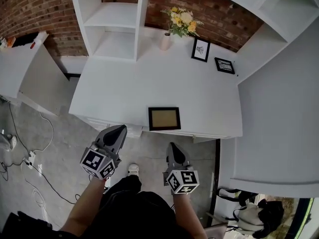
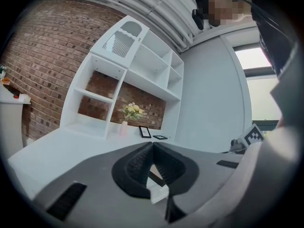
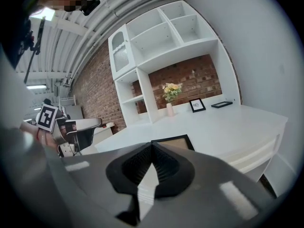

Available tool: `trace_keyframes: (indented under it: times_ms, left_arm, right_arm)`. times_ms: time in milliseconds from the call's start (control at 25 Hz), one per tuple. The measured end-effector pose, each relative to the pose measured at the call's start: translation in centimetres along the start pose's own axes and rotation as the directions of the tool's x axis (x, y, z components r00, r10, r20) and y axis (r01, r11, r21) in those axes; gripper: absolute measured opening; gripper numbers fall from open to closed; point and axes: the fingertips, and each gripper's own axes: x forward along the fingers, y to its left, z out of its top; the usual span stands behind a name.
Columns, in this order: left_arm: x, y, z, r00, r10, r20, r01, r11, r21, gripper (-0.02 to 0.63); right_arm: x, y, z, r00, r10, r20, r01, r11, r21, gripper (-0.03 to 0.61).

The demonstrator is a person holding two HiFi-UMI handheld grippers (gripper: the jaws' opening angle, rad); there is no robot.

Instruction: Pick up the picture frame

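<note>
A white desk [image 1: 119,91] stands against a red brick wall [image 1: 30,9], with grey concrete floor [image 1: 65,143] in front of it. Nearest me, short of the desk's front edge and over that floor, the person holds both tools out level. The left gripper [image 1: 122,128] has its jaws pressed together at the tip with nothing between them, and the right gripper [image 1: 172,145] is closed and empty in the same way.

The picture frame [image 1: 164,118], black with a tan middle, lies flat on the desk right at its front edge, just ahead of the two tips and between their lines. At the back of the desk stand a pale vase [image 1: 165,41] of yellow flowers, a small upright print [image 1: 200,50] and another small frame [image 1: 225,65] lying flat. White shelves [image 1: 117,14] rise from the desk's back left.

My worry is the closed jaws: unless they open first, a tip would only shove the frame. Lying flat, it offers little to pinch, so a grab at one rim might slip. It sits so close to the desk's front edge that a pull towards the person could drop it to the floor
</note>
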Motion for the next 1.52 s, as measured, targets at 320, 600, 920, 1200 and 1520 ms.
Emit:
trace_keyframes:
  times_ms: [320, 600, 920, 1200, 1520]
  left_arm:
    - [1.7, 1.0, -0.5, 1.0, -0.012, -0.003, 0.012, 1.0, -0.024, 0.006]
    - [3.6, 0.5, -1.2, 0.999, -0.009, -0.033, 0.008, 1.0, -0.021, 0.006]
    - [4.1, 0.7, -1.7, 0.999, 0.031, -0.039, -0.032, 0.999, -0.034, 0.006]
    - [3.8, 1.7, -2.1, 0.997, 0.068, -0.042, -0.07, 0.997, -0.035, 0.006]
    - [2.9, 2.8, -3.1, 0.992, 0.101, -0.075, -0.105, 0.993, -0.045, 0.006]
  right_arm:
    - [2.0, -1.0, -1.8, 0.997, -0.038, -0.067, 0.045, 0.993, 0.106, 0.005]
    - [3.5, -1.3, -3.5, 0.993, -0.003, -0.121, 0.03, 0.975, 0.222, 0.029]
    - [6.2, -1.4, -5.9, 0.984, 0.013, -0.18, 0.078, 0.87, 0.487, 0.051]
    - [8.6, -1.1, -6.8, 0.986, 0.054, -0.156, 0.082, 0.662, 0.745, 0.112]
    - [10.0, -1.6, -8.2, 0.992, 0.021, -0.122, 0.106, 0.373, 0.922, 0.17]
